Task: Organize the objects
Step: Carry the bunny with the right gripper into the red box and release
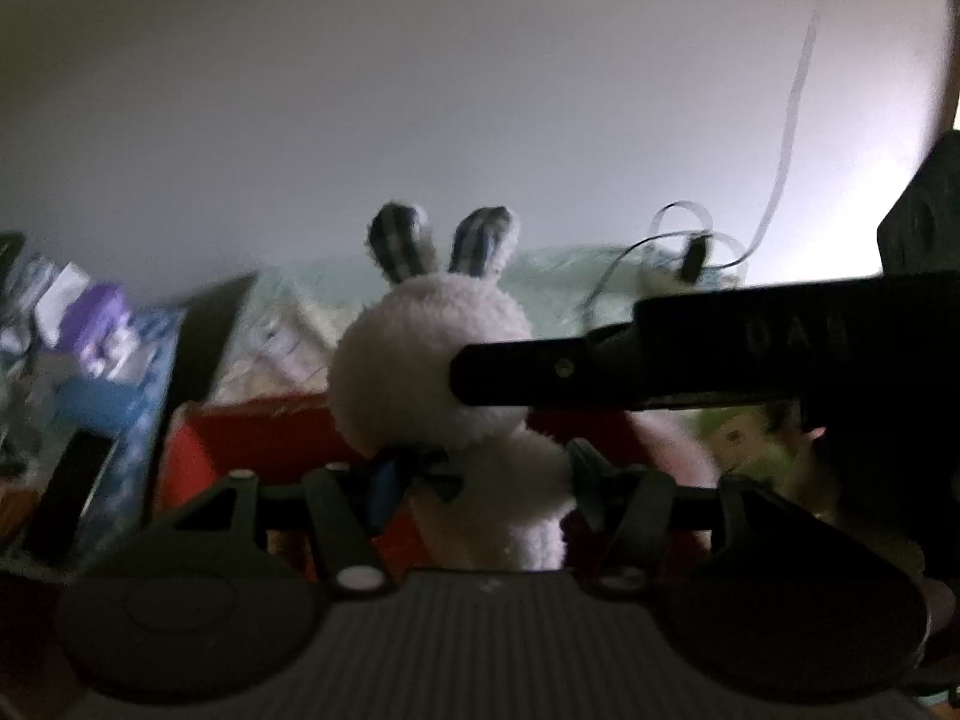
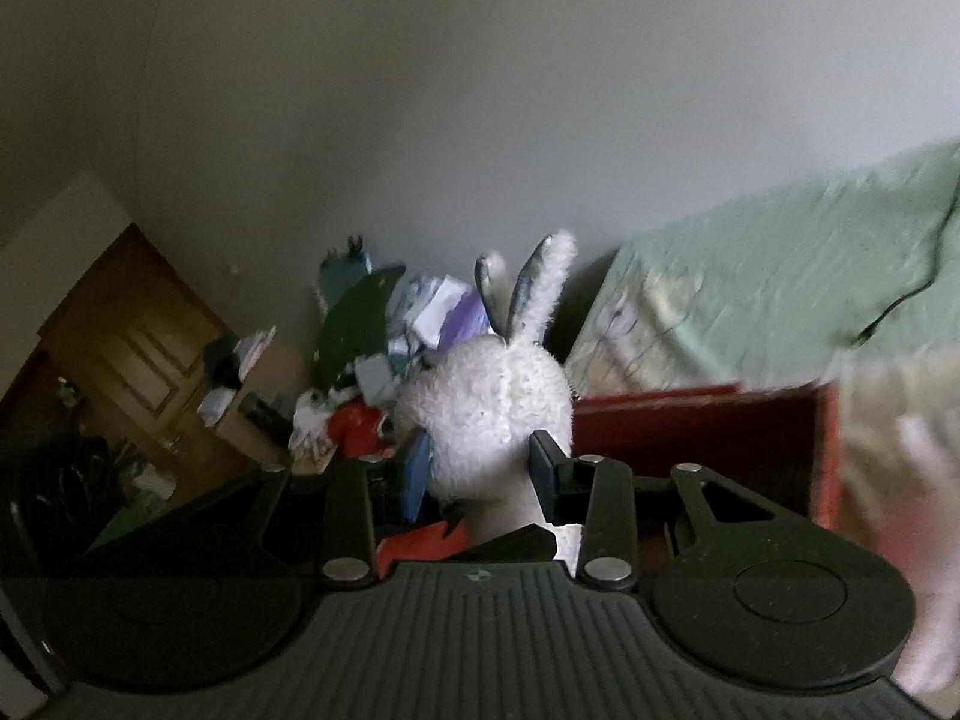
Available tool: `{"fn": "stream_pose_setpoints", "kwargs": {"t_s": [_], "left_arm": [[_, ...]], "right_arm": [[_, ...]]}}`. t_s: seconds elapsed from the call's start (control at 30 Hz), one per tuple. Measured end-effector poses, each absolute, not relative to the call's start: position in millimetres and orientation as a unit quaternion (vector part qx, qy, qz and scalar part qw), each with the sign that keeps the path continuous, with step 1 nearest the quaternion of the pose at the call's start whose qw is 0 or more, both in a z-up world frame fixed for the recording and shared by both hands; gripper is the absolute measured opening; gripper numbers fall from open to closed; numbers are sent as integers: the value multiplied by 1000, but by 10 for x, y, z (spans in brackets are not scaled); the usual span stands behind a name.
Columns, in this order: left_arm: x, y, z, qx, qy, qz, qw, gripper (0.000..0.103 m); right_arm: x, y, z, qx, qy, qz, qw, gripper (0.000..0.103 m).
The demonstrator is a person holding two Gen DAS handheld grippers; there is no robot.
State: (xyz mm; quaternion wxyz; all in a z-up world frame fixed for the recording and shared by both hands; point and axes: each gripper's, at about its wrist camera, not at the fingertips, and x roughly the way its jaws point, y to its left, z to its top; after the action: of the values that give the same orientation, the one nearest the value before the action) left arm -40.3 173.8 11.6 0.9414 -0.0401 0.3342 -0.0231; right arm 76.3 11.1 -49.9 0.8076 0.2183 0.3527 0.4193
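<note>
While the white plush rabbit (image 1: 444,360) is hanging upright above the red box (image 1: 252,438), the left gripper (image 1: 480,480) is clamping its body, and the right gripper (image 2: 486,480) is clenching around its neck from behind, the green bedspread (image 2: 780,282) lying beyond.

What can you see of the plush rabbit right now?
The plush rabbit is white and fluffy, with a round head, two upright ears with dark striped inner faces, and a dark bow at the neck. It is upright, seen from behind, above the red box. Both the left gripper and right gripper have their jaws closed on it.
</note>
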Motion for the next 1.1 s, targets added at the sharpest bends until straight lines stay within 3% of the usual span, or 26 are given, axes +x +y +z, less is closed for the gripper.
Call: {"fn": "stream_pose_setpoints", "kwargs": {"t_s": [0.47,0.73,1.1], "left_arm": [[-291,2330,-508,-41,420,69,904,59],[-226,2397,-635,-37,438,79,895,60],[-91,2263,-721,9,457,88,885,73]], "right_arm": [[1235,876,-1242,295,532,418,675,39],[1338,1017,-1451,296,562,402,660,40],[1382,871,-1532,282,577,366,674,51]]}}
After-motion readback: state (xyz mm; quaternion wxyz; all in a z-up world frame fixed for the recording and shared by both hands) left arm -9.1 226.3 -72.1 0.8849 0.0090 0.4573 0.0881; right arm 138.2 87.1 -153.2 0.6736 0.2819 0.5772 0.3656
